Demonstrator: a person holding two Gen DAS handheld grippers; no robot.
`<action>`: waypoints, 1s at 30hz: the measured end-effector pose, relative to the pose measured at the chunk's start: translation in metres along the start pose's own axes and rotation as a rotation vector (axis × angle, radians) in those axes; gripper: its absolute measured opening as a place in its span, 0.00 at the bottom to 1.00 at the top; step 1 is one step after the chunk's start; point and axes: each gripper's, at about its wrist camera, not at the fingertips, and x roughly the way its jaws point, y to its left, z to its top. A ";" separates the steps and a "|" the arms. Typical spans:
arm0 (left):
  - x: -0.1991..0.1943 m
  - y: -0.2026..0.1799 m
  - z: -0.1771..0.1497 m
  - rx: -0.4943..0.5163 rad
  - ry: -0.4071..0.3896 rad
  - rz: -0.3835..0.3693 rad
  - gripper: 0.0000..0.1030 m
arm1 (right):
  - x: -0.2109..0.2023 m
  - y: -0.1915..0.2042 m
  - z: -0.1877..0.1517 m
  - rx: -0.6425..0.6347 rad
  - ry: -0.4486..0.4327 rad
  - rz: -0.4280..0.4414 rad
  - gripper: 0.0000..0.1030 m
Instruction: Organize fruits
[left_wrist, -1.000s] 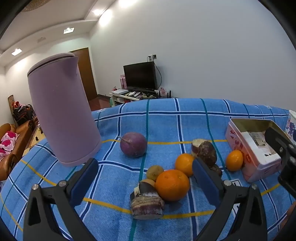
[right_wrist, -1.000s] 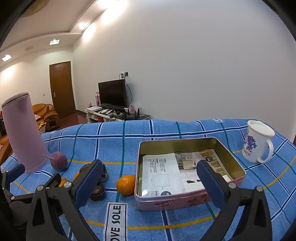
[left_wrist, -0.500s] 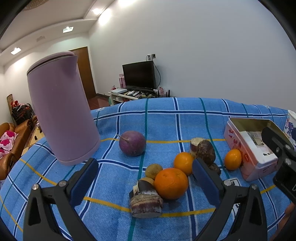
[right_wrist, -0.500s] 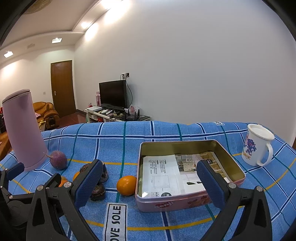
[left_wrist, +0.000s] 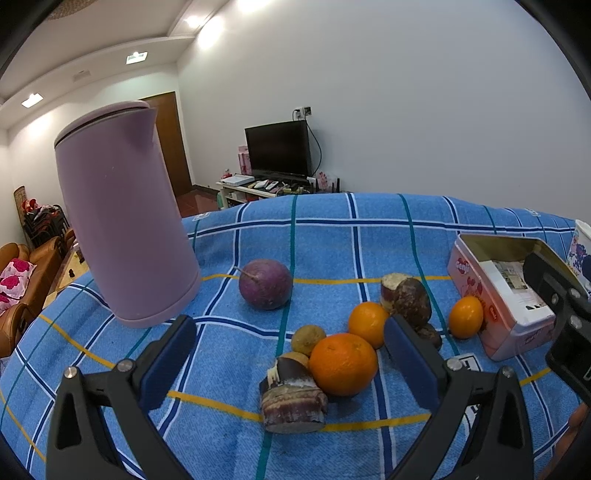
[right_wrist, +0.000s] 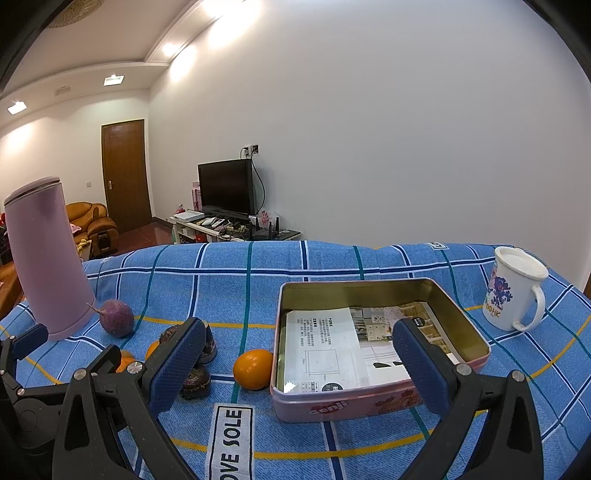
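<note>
Left gripper (left_wrist: 288, 363) wide open, empty, big orange (left_wrist: 342, 363) lower centre; drop pads round its middle. Right gripper (right_wrist: 301, 363) wide too, facing tin (right_wrist: 461, 317).

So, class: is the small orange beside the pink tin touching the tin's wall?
Cannot tell. In the right wrist view the small orange sits right against the pink tin, with no gap visible, but neither view shows actual contact plainly.

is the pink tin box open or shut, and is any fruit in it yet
Open: the pink rectangular metal tin has no lid on, and its gold inside shows. No fruit inside, only printed paper sheets. The small orange sits outside, beside its wall.
</note>
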 end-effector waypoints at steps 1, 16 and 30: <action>0.000 0.000 0.000 -0.001 0.000 0.000 1.00 | 0.000 0.000 0.000 0.000 0.000 0.000 0.99; -0.001 0.002 -0.001 -0.001 0.001 -0.002 1.00 | 0.000 0.000 0.000 0.000 0.000 -0.001 0.99; -0.001 0.002 -0.001 -0.001 0.001 -0.003 1.00 | 0.000 0.001 0.000 -0.001 0.000 -0.001 0.99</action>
